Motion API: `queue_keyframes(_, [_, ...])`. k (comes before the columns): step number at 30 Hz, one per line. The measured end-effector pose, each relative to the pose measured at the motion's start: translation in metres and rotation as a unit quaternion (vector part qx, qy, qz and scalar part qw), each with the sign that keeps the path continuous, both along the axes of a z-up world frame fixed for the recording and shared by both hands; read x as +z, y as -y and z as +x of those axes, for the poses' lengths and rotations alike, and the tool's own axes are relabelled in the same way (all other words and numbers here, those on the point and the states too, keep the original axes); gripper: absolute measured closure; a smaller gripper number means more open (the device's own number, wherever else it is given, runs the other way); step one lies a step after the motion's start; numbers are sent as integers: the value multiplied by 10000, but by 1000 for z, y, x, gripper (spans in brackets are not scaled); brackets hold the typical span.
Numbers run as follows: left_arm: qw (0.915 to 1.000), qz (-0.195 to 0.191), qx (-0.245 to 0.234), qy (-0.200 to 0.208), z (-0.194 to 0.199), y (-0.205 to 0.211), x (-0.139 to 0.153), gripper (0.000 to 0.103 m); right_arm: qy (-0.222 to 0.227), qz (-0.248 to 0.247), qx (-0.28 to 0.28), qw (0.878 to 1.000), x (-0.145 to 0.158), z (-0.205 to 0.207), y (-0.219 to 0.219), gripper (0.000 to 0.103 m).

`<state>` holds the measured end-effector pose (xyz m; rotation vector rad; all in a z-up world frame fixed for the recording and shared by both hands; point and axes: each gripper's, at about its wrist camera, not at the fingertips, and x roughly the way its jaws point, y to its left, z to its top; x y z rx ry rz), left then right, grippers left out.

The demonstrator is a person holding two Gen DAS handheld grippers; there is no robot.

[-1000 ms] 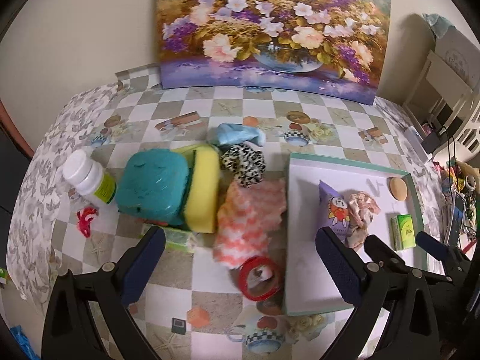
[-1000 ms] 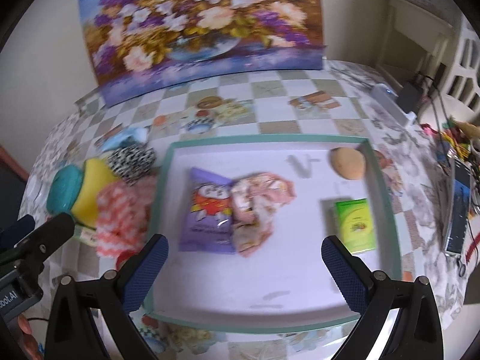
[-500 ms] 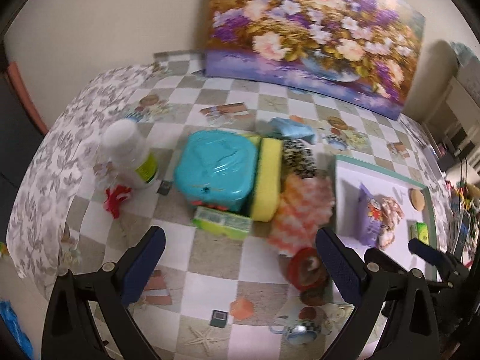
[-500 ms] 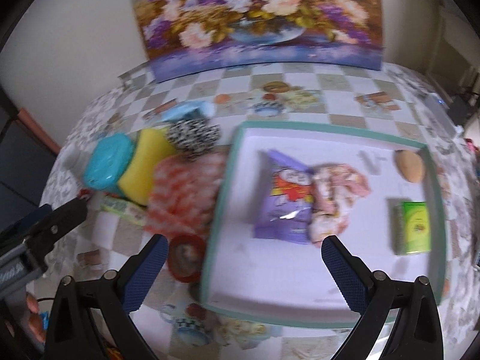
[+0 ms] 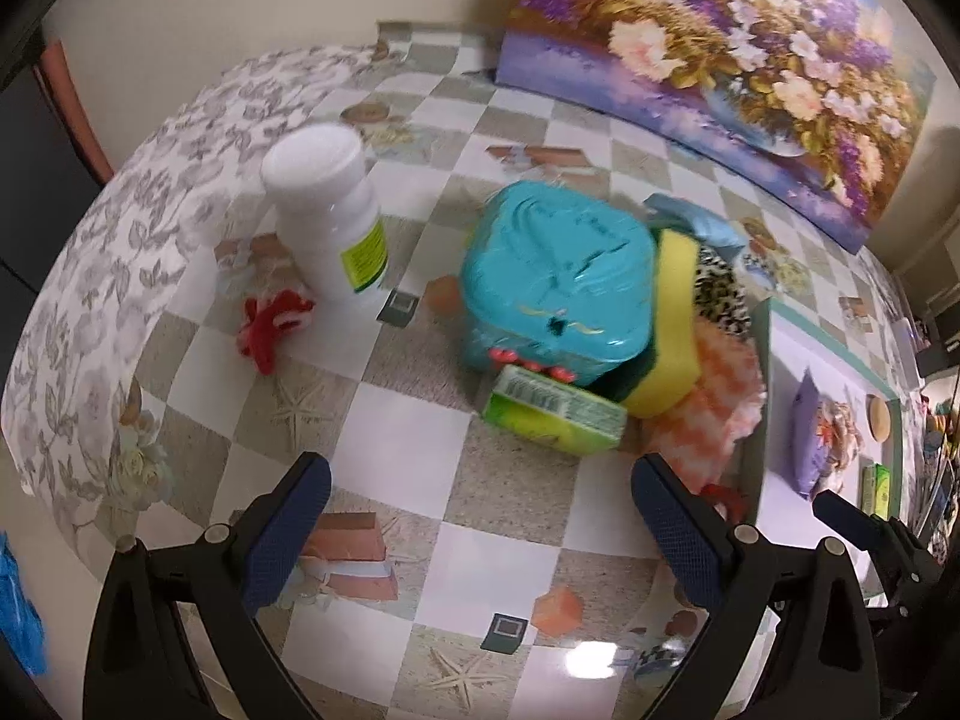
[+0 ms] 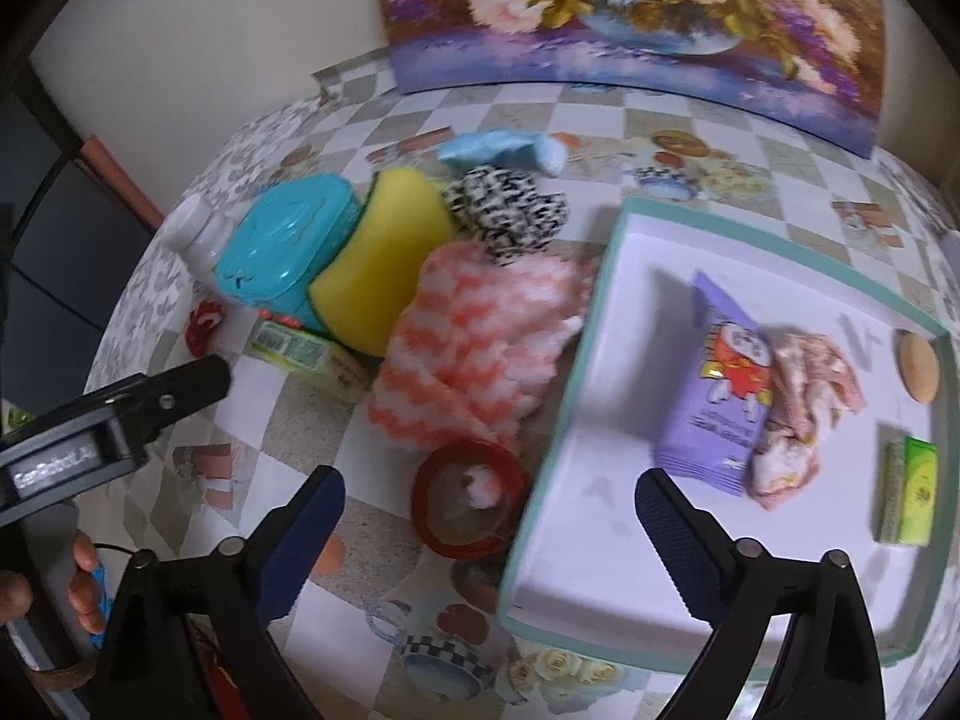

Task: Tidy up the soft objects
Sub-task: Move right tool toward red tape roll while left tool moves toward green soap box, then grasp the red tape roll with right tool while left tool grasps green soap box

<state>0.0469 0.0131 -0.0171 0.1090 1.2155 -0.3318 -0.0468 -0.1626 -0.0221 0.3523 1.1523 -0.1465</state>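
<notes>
A pink-and-white zigzag cloth point(image 6: 474, 348) lies crumpled against the left rim of the white tray point(image 6: 600, 324). Beside it are a yellow sponge point(image 6: 384, 252), a black-and-white spotted scrunchie point(image 6: 510, 210) and a light blue cloth point(image 6: 498, 150). Inside the tray lie a purple packet point(image 6: 720, 396) and a pink patterned cloth point(image 6: 804, 408). My right gripper point(image 6: 489, 483) hovers over a red ring point(image 6: 468, 498) and the tray's corner; its jaws are closing, with nothing pressed between them. My left gripper point(image 5: 480, 474) is open above bare tablecloth, short of a green packet point(image 5: 552, 414).
A teal box point(image 5: 555, 282) stands against the sponge. A white bottle point(image 5: 327, 216) and a red scrap point(image 5: 270, 324) are at the left. A green box point(image 6: 912, 486) and a beige puff point(image 6: 917, 366) sit in the tray. A flower painting point(image 6: 630, 12) leans on the wall.
Both grippers have swung left and sunk nearer the table. The left view now centres on the teal box and bottle, and the right view has moved from the tray's middle to its left rim.
</notes>
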Motion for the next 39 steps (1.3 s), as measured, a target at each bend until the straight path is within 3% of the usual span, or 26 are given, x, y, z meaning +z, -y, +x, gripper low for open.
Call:
queue_keyframes(9, [9993, 95, 227, -281, 7, -6, -22, 3, 7, -66, 479, 9988, -4, 12, -18, 13])
queue_keyframes(26, [9990, -95, 356, -259, 8, -11, -19, 3, -241, -348, 966, 9944, -25, 27, -31, 21])
queue_keyframes(31, [9990, -94, 360, -265, 8, -10, -19, 3, -366, -430, 1006, 9933, -32, 31, -30, 31])
queue_keyframes(37, [9990, -83, 343, -267, 8, -10, -20, 3, -562, -691, 1250, 9882, -40, 34, -42, 33])
queue_keyframes(39, [9991, -73, 330, -268, 8, -9, -20, 3, -596, -811, 1308, 9863, -42, 34, -45, 41])
